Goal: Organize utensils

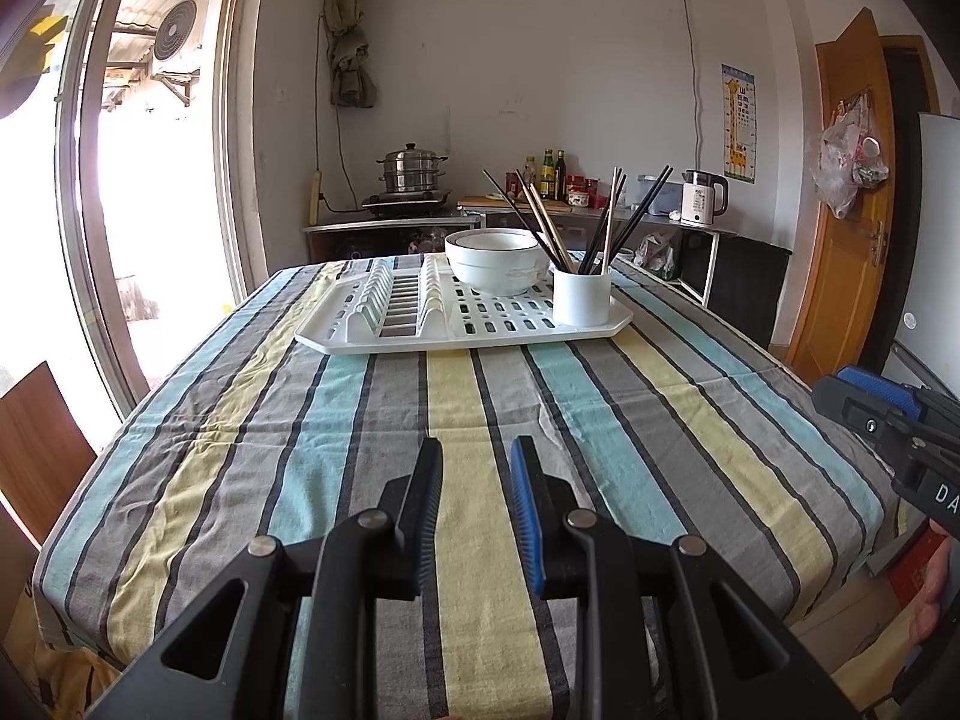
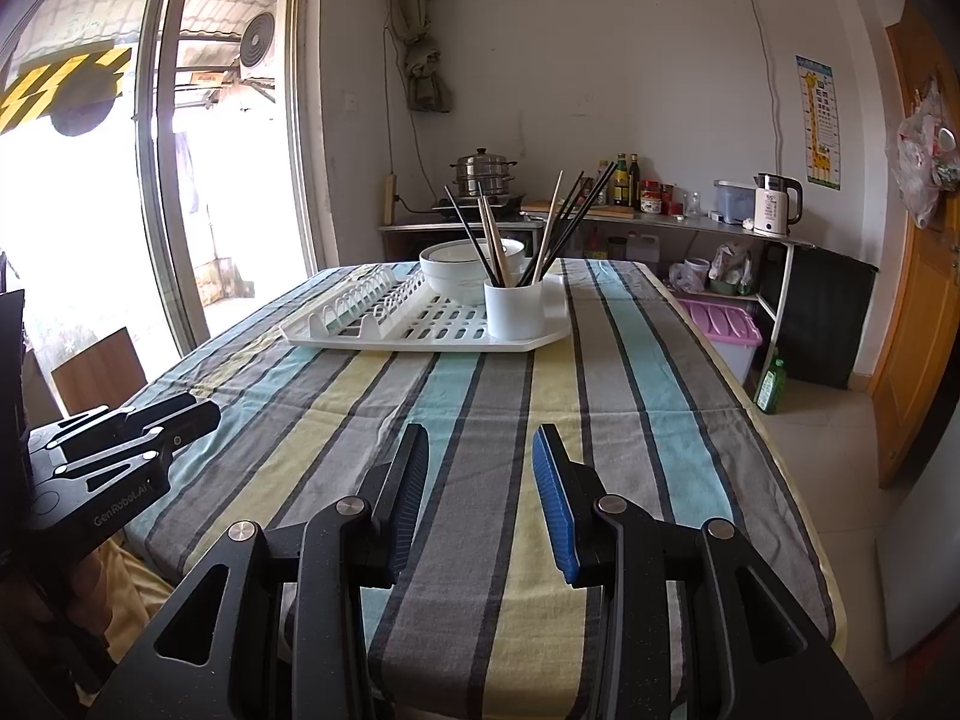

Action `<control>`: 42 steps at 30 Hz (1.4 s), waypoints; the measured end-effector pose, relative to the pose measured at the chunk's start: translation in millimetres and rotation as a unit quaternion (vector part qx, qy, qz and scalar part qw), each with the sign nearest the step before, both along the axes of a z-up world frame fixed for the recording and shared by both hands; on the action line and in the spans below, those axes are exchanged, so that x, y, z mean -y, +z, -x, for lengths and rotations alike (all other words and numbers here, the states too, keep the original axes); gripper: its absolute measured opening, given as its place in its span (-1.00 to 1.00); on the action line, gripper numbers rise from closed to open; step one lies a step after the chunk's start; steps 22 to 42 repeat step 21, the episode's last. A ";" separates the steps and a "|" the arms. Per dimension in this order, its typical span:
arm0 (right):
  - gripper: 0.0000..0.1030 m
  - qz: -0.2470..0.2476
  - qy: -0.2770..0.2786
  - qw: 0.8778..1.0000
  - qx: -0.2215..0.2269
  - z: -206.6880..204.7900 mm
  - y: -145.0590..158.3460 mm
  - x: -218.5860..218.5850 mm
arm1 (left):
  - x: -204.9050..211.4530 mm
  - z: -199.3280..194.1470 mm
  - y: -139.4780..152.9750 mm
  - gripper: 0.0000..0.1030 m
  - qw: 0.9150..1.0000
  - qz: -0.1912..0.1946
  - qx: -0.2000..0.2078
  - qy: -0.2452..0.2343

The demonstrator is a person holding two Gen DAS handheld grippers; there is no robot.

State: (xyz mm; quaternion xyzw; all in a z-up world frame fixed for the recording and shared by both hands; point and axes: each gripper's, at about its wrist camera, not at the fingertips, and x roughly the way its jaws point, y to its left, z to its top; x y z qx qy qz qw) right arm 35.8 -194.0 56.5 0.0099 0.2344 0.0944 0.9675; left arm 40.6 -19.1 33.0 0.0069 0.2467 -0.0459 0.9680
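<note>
At the far end of the table (image 1: 480,420), on the white drying rack (image 1: 462,330), stands the white cup (image 1: 581,297) with the chopsticks (image 1: 600,222) in it. You see the cup at the right front corner of the rack, just beside the stacked white bowls (image 1: 493,258). Both your grippers are well apart from it, over the striped cloth at the near edge.

Your left gripper (image 1: 475,468) has its jaws apart with only cloth showing between them, and your right gripper (image 2: 480,456) stands the same, parted and holding nothing.

About the handling, I judge this: the chopsticks are thin, stiff and light, and the dark ones look smooth, so they may slip or turn between the pads. They will not break easily, but they stand loose in the cup, and if you push one, the others will probably shift too. The cup itself looks light and might tip if you pull a stick sideways.

The sticks do not stand straight. Their lower ends are together in the cup and the upper ends spread like a fan: one group leans to the left, over the bowls, and the other group leans to the right. Each long axis runs from the cup upward and outward.

Take one stick on its free upper part, well above the rim, where it stands apart from its neighbours. Put the pads across the stick and draw it out along its own lean, not straight up.
</note>
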 end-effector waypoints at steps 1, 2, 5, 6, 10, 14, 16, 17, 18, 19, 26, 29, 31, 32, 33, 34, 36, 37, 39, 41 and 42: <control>-0.28 0.000 0.000 1.000 0.000 -0.1 0.0 0.1 | -0.2 -0.9 -0.5 -0.52 1.000 0.000 -0.001 0.000; -0.28 0.000 0.000 1.000 0.000 -0.2 0.0 0.1 | -0.4 -1.4 -0.8 -0.52 1.000 -0.001 -0.001 0.000; -0.28 0.000 0.000 1.000 -0.001 0.2 0.3 -0.4 | -0.3 -1.9 -2.1 -0.52 1.000 -0.002 -0.002 -0.001; -0.28 0.000 0.000 1.000 -0.001 0.0 0.3 -0.1 | -0.5 -2.0 -2.4 -0.52 1.000 -0.002 -0.002 -0.001; -0.28 0.000 0.000 1.000 -0.001 0.0 0.5 -0.1 | 0.6 -1.7 -2.9 -0.52 1.000 -0.005 0.000 -0.001; -0.28 0.000 0.001 1.000 -0.001 -0.1 0.5 -0.2 | 2.1 0.0 -2.9 -0.52 1.000 -0.009 0.007 -0.001; -0.28 0.000 0.000 1.000 0.000 0.0 0.6 -0.4 | 2.5 0.5 -2.8 -0.52 1.000 -0.012 0.011 0.001; -0.28 0.000 0.000 1.000 0.000 -0.1 0.6 -0.3 | 2.3 0.4 -2.9 -0.52 1.000 -0.011 0.010 0.001; -0.28 0.000 0.000 1.000 0.000 0.0 0.7 -0.5 | 2.0 0.2 -2.9 -0.52 1.000 -0.010 0.010 0.001; -0.28 0.000 0.000 1.000 0.000 -0.1 0.5 -0.3 | 1.5 0.1 -2.7 -0.52 1.000 -0.010 0.010 0.001; -0.28 0.000 0.000 1.000 -0.001 -0.1 0.5 -0.5 | 1.0 0.1 -2.5 -0.52 1.000 -0.010 0.010 0.001; -0.28 0.000 0.000 1.000 -0.001 -0.1 0.5 -0.5 | 1.0 0.1 -2.5 -0.52 1.000 -0.010 0.010 0.001; -0.28 0.000 0.000 1.000 -0.001 -0.1 0.5 -0.5 | 1.0 0.1 -2.5 -0.52 1.000 -0.010 0.010 0.001; -0.28 0.000 0.000 1.000 -0.001 -0.1 0.5 -0.5 | 1.0 0.1 -2.5 -0.52 1.000 -0.010 0.010 0.001; -0.28 0.000 0.000 1.000 -0.001 -0.1 0.5 -0.5 | 1.0 0.1 -2.5 -0.52 1.000 -0.010 0.010 0.001; -0.28 0.000 0.000 1.000 -0.001 -0.1 0.5 -0.5 | 1.0 0.1 -2.5 -0.52 1.000 -0.010 0.010 0.001; -0.28 0.000 0.000 1.000 -0.001 -0.1 0.5 -0.5 | 1.0 0.1 -2.5 -0.52 1.000 -0.010 0.010 0.001; -0.28 0.000 0.000 1.000 -0.001 -0.1 0.5 -0.5 | 1.0 0.1 -2.5 -0.52 1.000 -0.010 0.010 0.001; -0.28 0.000 0.000 1.000 -0.001 -0.1 0.5 -0.5 | 1.0 0.1 -2.5 -0.52 1.000 -0.010 0.010 0.001; -0.28 0.000 0.000 1.000 -0.001 -0.1 0.5 -0.5 | 1.0 0.1 -2.5 -0.52 1.000 -0.010 0.010 0.001; -0.28 0.000 0.000 1.000 -0.001 -0.1 0.5 -0.5 | 1.0 0.1 -2.5 -0.52 1.000 -0.010 0.010 0.001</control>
